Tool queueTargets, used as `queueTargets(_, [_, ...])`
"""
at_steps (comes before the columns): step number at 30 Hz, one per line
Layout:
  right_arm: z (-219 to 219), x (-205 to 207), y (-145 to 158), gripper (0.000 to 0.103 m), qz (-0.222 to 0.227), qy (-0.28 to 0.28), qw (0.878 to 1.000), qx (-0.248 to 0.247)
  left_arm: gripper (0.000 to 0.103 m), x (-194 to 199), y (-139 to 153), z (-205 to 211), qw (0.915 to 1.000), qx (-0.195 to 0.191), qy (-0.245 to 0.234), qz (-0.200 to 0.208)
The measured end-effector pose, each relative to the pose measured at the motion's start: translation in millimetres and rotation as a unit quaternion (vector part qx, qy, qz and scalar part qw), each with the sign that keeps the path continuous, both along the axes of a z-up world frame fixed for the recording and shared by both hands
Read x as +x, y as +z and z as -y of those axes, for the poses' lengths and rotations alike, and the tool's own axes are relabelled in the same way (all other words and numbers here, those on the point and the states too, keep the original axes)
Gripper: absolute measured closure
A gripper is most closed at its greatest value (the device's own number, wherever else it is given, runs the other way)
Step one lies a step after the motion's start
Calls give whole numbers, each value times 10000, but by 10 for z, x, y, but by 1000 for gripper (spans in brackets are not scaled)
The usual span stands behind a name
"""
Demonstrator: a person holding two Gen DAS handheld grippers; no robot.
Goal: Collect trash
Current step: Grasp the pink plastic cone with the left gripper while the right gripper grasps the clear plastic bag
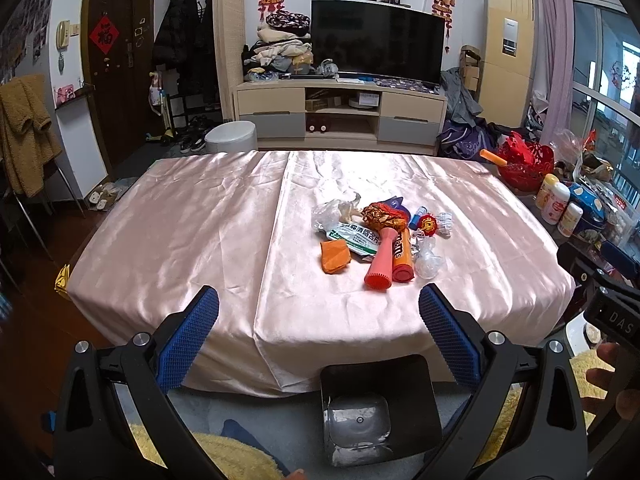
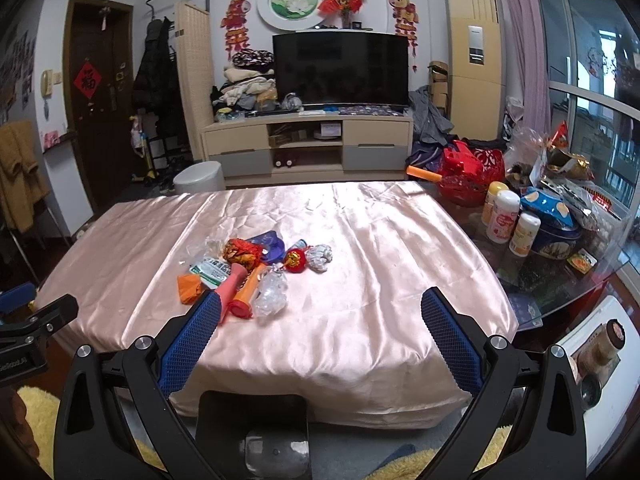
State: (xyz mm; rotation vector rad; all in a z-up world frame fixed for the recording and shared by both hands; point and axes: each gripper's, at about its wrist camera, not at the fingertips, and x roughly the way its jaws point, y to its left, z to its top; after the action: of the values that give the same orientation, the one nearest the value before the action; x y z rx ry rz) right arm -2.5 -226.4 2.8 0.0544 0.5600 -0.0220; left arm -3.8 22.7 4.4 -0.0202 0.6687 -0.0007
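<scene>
A pile of trash lies on the pink satin tablecloth [image 1: 200,232]: a pink tube [image 1: 380,260], an orange M&Ms tube [image 1: 401,258], an orange wrapper [image 1: 335,256], a green-white packet [image 1: 354,240], crumpled clear plastic [image 1: 428,258] and foil wrappers [image 1: 444,224]. The pile also shows in the right wrist view, with the pink tube [image 2: 232,280] and clear plastic [image 2: 272,294]. A black trash bin [image 1: 376,400] stands on the floor before the table, also in the right wrist view [image 2: 252,428]. My left gripper [image 1: 319,304] is open and empty, near the table's front edge. My right gripper [image 2: 321,306] is open and empty, above the front edge.
Bottles [image 2: 504,216], a blue tin [image 2: 556,236] and red baskets [image 2: 468,176] crowd a glass table at the right. A TV cabinet [image 1: 340,116] and a white stool [image 1: 231,138] stand behind. A yellow fluffy rug [image 1: 224,452] lies underfoot.
</scene>
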Motion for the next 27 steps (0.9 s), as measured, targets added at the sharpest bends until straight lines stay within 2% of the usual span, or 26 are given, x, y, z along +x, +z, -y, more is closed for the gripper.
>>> queueTargets(4, [34, 154, -170, 3, -250, 57, 9996, 114, 8, 197, -175, 35, 9997, -109, -54, -199])
queueTargets(9, [-25, 375, -426, 3, -628, 532, 9955, 474, 8, 437, -414, -4, 9981, -270, -51, -555])
queueTargets(12, [-71, 556, -567, 3, -884, 481, 9945, 282, 8, 604, -590, 36, 9972, -50, -162, -729])
queueTargets(15, [-36, 744, -683, 3, -1025, 393, 9930, 429, 8, 708, -757, 105, 9950, 404, -279, -864])
queueTargets(16, [-13, 802, -714, 5, -1079, 332, 9925, 465, 8, 744, -804, 112, 9943, 455, -316, -908])
queueTargets(18, [14, 948, -800, 22, -1268, 251, 9902, 534, 8, 838, -887, 96, 9932, 321, -409, -1046])
queueTargets(19, [12, 1026, -854, 35, -1396, 283, 9879, 616, 8, 883, -896, 94, 9927, 225, -447, -1098])
queueTargets(20, [9, 1089, -904, 40, -1503, 357, 9854, 709, 9, 932, -891, 99, 9923, 149, -505, -1125])
queueTargets(22, [-40, 1190, -978, 41, -1615, 513, 9821, 825, 10, 1029, -881, 155, 9914, 94, -666, -1122])
queueTargets(27, [-206, 1371, -1047, 41, -1682, 914, 9759, 1049, 32, 1264, -972, 262, 9873, -72, -920, -1296])
